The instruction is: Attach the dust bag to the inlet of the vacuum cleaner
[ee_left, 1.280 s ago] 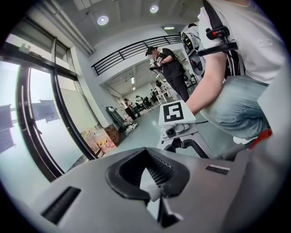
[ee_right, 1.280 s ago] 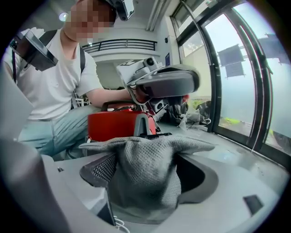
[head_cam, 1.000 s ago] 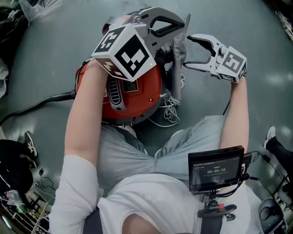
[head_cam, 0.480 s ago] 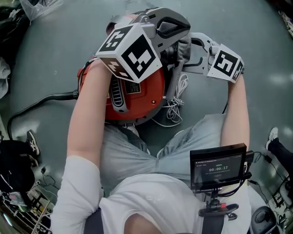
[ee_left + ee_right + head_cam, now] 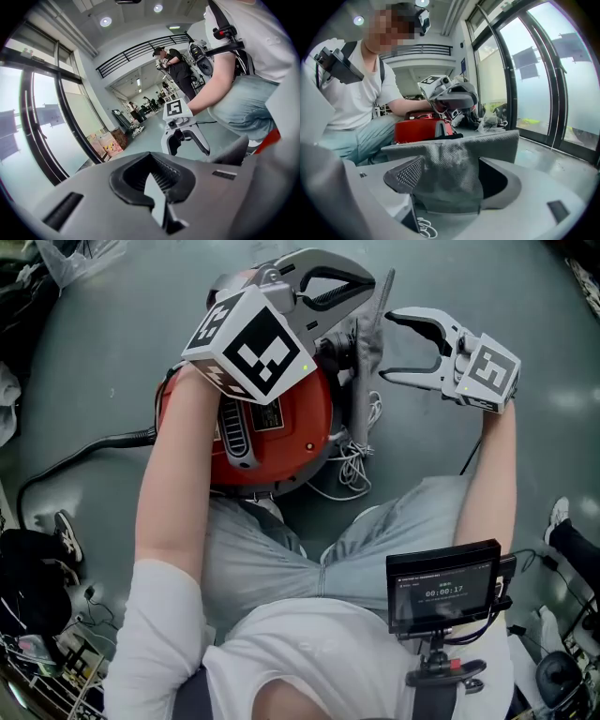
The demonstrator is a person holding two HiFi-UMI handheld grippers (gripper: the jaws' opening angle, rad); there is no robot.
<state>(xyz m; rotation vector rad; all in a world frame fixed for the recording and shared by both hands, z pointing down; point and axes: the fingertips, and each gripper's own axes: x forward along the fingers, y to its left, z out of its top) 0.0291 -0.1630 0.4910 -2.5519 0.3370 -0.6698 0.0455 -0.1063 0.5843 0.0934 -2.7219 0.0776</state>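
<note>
Grey cloth of the dust bag stands on edge just right of the red vacuum cleaner. I hold it upright so its mouth can face the dark fitting on the vacuum cleaner's upper right side, which I take for the inlet. By my judgement it is not yet seated there. My left tongs, reaching over the vacuum cleaner, are pinched nearly together on a thin pale edge. I judge that to be the bag's stiff rim, and that grip alone keeps the bag up. My right tongs, beyond the bag from the vacuum cleaner, gape wide with cloth slack between them, gripping nothing. White cord lies coiled at the vacuum cleaner's near right. My chest screen shows a timer, about 00:00:17; the vacuum cleaner's label is too small to read.
</note>
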